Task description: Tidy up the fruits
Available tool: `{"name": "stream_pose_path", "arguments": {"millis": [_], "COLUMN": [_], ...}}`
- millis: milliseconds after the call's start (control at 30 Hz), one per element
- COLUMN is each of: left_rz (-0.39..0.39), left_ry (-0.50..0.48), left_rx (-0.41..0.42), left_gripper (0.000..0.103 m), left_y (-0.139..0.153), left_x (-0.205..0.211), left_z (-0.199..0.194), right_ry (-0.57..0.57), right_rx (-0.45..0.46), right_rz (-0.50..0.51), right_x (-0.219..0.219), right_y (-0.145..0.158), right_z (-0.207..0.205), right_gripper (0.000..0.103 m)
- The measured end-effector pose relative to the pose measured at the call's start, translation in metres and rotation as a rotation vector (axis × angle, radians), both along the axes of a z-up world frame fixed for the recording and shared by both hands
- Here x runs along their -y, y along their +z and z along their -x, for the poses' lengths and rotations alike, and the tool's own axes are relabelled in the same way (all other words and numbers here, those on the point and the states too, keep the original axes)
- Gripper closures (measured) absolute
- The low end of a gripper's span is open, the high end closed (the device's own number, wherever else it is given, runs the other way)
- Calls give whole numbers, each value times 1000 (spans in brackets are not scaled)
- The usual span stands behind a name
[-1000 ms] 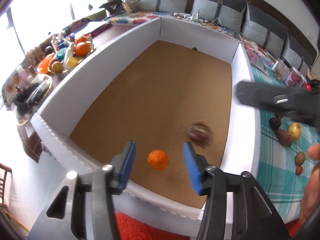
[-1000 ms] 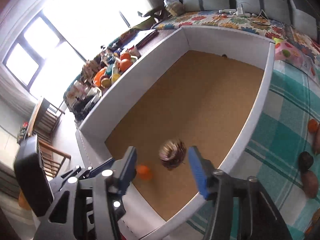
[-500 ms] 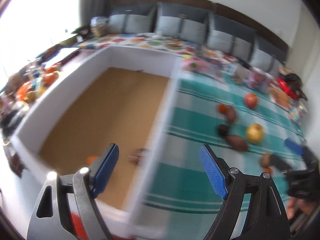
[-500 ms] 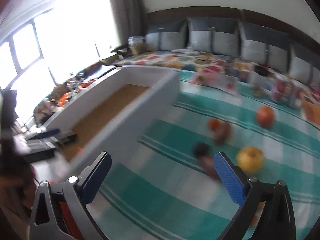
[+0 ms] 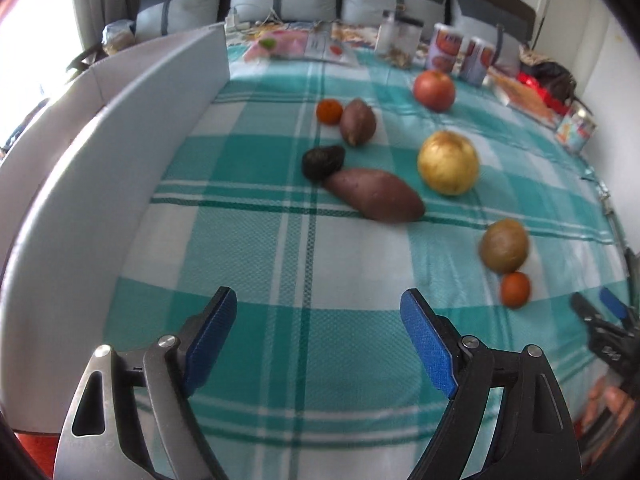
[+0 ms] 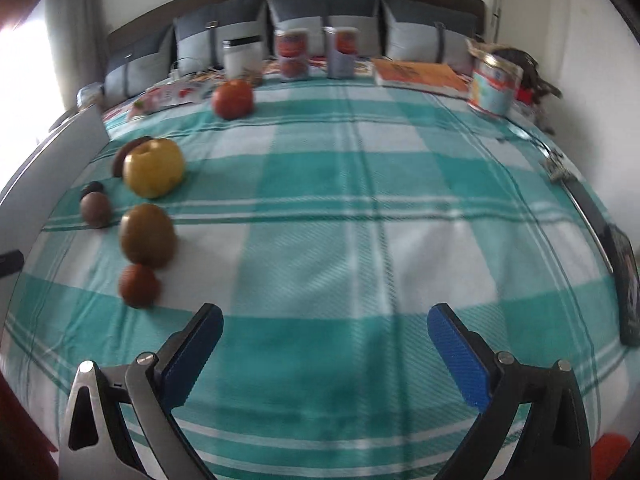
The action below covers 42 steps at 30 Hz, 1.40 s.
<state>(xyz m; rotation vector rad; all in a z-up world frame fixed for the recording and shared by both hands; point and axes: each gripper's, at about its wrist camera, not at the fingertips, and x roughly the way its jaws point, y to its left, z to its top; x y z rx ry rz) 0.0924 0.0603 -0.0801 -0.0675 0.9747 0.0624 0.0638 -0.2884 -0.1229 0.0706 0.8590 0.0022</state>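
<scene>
Fruits lie on a green checked cloth (image 5: 280, 248). In the left wrist view I see two sweet potatoes (image 5: 374, 194) (image 5: 357, 121), a dark avocado (image 5: 322, 161), a yellow apple (image 5: 448, 162), a red apple (image 5: 434, 90), a kiwi (image 5: 504, 250) and two small oranges (image 5: 515, 289) (image 5: 329, 111). My left gripper (image 5: 318, 338) is open and empty above the cloth. My right gripper (image 6: 326, 354) is open and empty, with a small orange (image 6: 139, 285), the kiwi (image 6: 147, 234) and the yellow apple (image 6: 153, 167) to its left. The right gripper's tips also show at the far right of the left wrist view (image 5: 600, 308).
The white wall of a box (image 5: 120, 128) stands along the left. Cans (image 6: 294, 54), a jar (image 6: 241, 56), a book (image 6: 418, 74) and a tin (image 6: 496, 82) line the back of the cloth, before grey cushions (image 6: 320, 12). A dark tablet (image 6: 626, 280) lies at the right edge.
Both grippers have swung right, away from the box with the orange and dark fruit in it, and now face the cloth with the loose fruits. Both have opened wider.
</scene>
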Motion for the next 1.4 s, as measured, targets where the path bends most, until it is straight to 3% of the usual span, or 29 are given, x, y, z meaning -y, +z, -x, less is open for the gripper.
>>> {"name": "stream_pose_path", "arguments": {"millis": [333, 733, 1400], "left_rz": [-82, -54, -56], "left_ry": [30, 35, 32], "left_rx": [26, 75, 73], "left_gripper": [17, 9, 7], "left_y": [-30, -42, -43], "left_x": [6, 3, 5], "left_z": [-33, -43, -44], "right_ry": [-27, -17, -25], "right_rx": [0, -53, -51], "right_rz": [31, 63, 39], "right_x": [14, 20, 23], "right_y": [-1, -20, -21], "right_z": [-27, -69, -70], "right_gripper": [1, 0, 0]}}
